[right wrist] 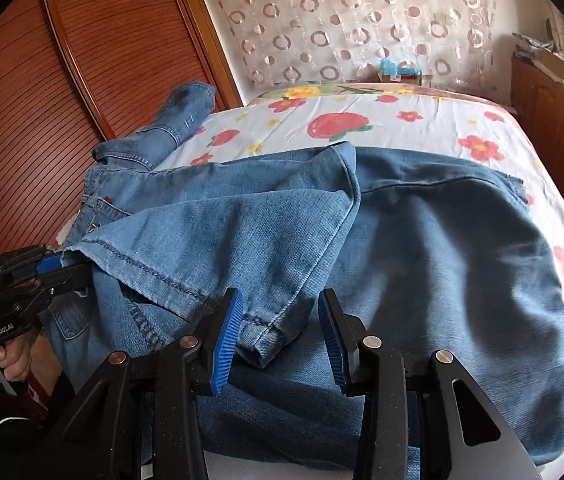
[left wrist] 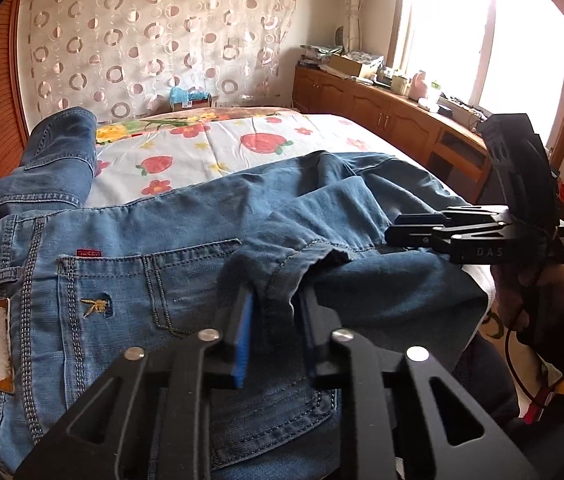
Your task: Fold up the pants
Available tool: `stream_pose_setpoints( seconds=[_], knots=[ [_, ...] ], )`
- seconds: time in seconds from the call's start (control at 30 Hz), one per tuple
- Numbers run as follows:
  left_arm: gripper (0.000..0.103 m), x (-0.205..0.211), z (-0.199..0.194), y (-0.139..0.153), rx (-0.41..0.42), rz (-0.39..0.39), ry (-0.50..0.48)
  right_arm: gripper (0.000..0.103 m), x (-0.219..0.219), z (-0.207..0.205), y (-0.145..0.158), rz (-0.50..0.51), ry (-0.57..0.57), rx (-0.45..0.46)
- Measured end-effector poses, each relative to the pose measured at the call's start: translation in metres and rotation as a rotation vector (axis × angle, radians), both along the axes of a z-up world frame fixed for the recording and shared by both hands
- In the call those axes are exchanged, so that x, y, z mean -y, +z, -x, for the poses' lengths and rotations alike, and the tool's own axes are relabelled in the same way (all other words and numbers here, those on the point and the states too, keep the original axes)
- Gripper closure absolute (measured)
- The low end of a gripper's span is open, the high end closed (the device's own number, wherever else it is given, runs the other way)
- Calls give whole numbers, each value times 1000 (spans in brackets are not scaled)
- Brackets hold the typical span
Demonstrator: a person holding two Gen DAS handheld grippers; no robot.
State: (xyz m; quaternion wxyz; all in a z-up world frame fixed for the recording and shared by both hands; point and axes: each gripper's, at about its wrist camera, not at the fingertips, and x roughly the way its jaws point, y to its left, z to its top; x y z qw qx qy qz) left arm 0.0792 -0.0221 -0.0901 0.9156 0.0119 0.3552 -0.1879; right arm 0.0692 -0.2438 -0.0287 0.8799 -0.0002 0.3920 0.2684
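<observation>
**Gripping the Hem: Pants Lying Across the Bed**

Lying across the near part of the bed (left wrist: 217, 148) is one pair of blue denim pants (left wrist: 185, 216). One leg is doubled back over the garment, so its stitched hem (right wrist: 257, 334) is sitting at 6 o'clock in the right wrist view.

The left wrist view is showing what the other is hiding: the rear pocket (left wrist: 121, 292) at 8 o'clock, carrying a small embroidered insect, a red tab above it, and a waistband patch at 9 o'clock. It is also showing a bright window (left wrist: 482, 28) at 1 o'clock and a wooden cabinet (left wrist: 362, 108) beneath it. The right wrist view is giving the wider picture of the folded-back leg and a slatted wooden panel (right wrist: 61, 92) at 10 o'clock.

Two grippers are working, each carrying two blue-padded fingers. The left gripper (left wrist: 273, 320) is standing narrow, its pads pinching a bunched fold of denim at the hem's edge; the right wrist view is confirming this grip at 9 o'clock. The right gripper (right wrist: 279, 334) is standing part-open, with the hem corner lying between the pads; the left pad is touching the fabric, the right pad is standing clear.

One further strip of denim (left wrist: 57, 148) is rising at 10 o'clock in the left wrist view.
</observation>
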Motion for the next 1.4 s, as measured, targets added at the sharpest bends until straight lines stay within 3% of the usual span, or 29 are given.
stream_pose_setpoints(
  seconds=[0.43, 0.83, 0.9, 0.93, 0.97, 1.17, 1.4],
  knots=[
    [86, -10, -2, 6, 15, -10, 29, 62, 11, 0, -21, -14, 6, -2],
    [86, -8, -7, 2, 11, -21, 32, 62, 14, 13, -31, -40, 5, 64],
    [91, -6, -6, 3, 23, -31, 34, 62, 15, 15, -33, -47, 0, 70],
    [93, -5, -5, 4, 37, -39, 43, 69, 14, 16, -33, -42, 3, 69],
    [95, -4, -3, 7, 51, -43, 51, 85, 12, 16, -33, -27, 22, 61],
    [97, 0, 11, 29, 105, -27, 31, 88, 11, 16, -25, -26, 39, 64],
    [97, -14, 34, 72, 182, 6, 36, 88, 6, 19, 19, -113, 67, 164]
  ],
)
